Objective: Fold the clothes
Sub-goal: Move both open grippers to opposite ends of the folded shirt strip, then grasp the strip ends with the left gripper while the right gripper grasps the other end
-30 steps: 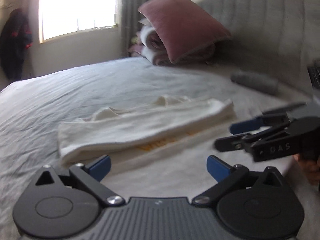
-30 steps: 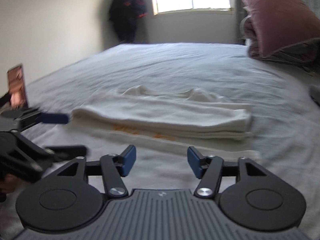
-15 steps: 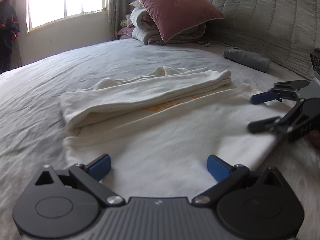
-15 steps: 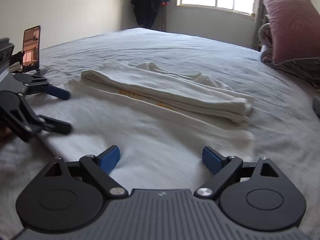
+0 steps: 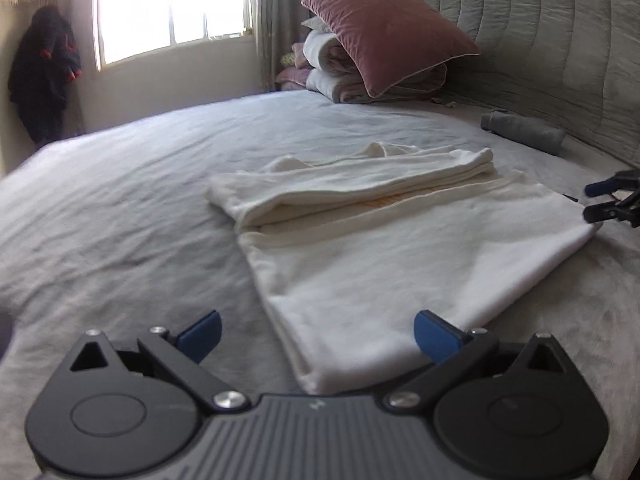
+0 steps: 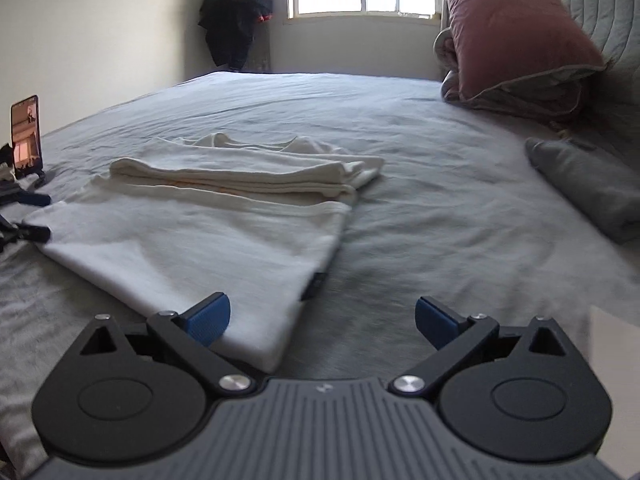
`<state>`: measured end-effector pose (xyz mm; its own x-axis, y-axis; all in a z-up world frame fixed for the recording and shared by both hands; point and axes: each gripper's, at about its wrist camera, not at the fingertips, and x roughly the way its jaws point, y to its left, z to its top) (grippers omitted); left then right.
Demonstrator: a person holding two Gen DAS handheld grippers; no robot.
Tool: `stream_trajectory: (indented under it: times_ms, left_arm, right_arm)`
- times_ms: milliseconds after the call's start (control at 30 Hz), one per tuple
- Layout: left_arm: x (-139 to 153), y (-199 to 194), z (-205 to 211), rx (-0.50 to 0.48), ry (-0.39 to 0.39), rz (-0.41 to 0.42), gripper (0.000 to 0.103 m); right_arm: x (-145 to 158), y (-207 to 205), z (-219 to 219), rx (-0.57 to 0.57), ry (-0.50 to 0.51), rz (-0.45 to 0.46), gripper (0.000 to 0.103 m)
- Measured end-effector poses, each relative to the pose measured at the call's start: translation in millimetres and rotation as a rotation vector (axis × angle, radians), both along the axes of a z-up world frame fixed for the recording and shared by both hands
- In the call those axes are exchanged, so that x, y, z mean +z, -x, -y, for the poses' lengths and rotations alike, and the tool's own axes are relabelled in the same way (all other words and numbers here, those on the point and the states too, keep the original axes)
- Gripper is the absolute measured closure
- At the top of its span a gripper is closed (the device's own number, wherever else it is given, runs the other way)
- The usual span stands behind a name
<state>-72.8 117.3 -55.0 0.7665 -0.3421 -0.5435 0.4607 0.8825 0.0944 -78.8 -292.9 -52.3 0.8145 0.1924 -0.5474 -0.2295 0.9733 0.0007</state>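
A white shirt (image 5: 400, 248) lies partly folded on the grey bed (image 5: 120, 208), its far part doubled over with an orange print showing at the fold. It also shows in the right wrist view (image 6: 200, 236). My left gripper (image 5: 316, 330) is open and empty, low over the shirt's near left corner. My right gripper (image 6: 322, 318) is open and empty, over the shirt's near right corner. The right gripper also shows at the right edge of the left wrist view (image 5: 612, 200), and the left gripper at the left edge of the right wrist view (image 6: 24, 216).
A pink pillow (image 5: 384, 28) on rolled blankets (image 5: 332, 68) rests against the grey headboard (image 5: 560, 48). A folded grey garment (image 6: 588, 184) lies at the right. A phone (image 6: 26, 136) stands at the bed's left edge. A dark jacket (image 6: 236, 12) hangs by the window.
Both grippers have drawn back toward the near edge of the bed and apart, each now at a near corner of the shirt. The shirt has not moved.
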Motion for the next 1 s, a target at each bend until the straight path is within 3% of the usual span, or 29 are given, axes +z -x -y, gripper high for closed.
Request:
stream_trajectory:
  times_ms: [133, 333, 467, 600, 833, 1000]
  left_arm:
    - [7, 13, -1, -0.042, -0.044, 0.038, 0.000]
    - [0, 31, 8, -0.099, -0.194, 0.074, 0.001]
    - [-7, 39, 18, -0.103, -0.314, 0.187, 0.001]
    - [-14, 47, 28, -0.107, -0.435, 0.304, 0.001]
    - [-22, 66, 41, -0.170, -0.580, 0.491, 0.004]
    - [-26, 78, 48, -0.239, -0.654, 0.567, 0.023]
  right_arm:
    - [4, 12, -8, 0.032, 0.041, 0.018, 0.002]
    - [-1, 26, -27, 0.099, 0.178, 0.032, 0.002]
    - [-11, 28, -40, 0.116, 0.295, 0.034, 0.003]
    - [-14, 31, -51, 0.105, 0.400, 0.100, 0.005]
    - [-25, 36, -69, 0.136, 0.632, 0.220, 0.025]
    - [-36, 47, -81, 0.220, 0.802, 0.319, 0.038]
